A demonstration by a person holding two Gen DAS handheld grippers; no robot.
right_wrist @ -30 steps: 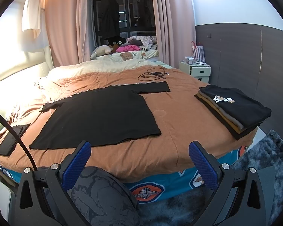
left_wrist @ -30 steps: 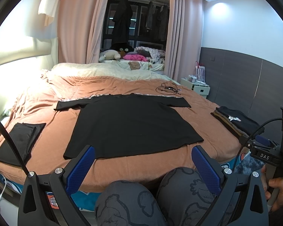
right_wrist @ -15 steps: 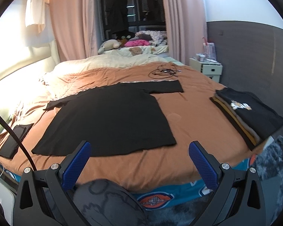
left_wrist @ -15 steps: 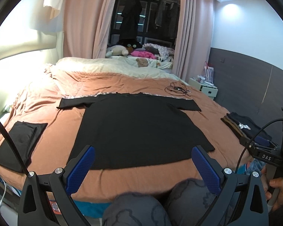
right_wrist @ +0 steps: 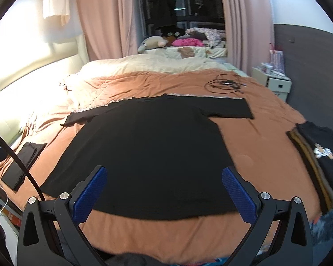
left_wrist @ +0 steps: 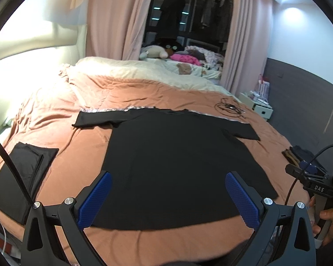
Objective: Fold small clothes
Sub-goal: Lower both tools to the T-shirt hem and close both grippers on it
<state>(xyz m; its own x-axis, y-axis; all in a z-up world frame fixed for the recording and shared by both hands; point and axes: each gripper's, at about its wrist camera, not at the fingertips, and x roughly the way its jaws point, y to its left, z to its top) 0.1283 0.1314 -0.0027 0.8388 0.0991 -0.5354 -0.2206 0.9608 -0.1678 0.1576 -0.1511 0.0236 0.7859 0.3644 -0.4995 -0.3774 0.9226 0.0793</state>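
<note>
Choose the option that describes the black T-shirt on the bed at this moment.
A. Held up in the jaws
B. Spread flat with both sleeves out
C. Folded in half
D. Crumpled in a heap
B. The black T-shirt lies spread flat on the orange bedcover, both sleeves out to the sides; both grippers' jaws are open and empty.

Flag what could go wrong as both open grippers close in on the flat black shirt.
1. Left gripper and right gripper may pinch the brown bedspread along with the black T-shirt hem.
2. A fold toward the collar might snag the coiled cable.
</note>
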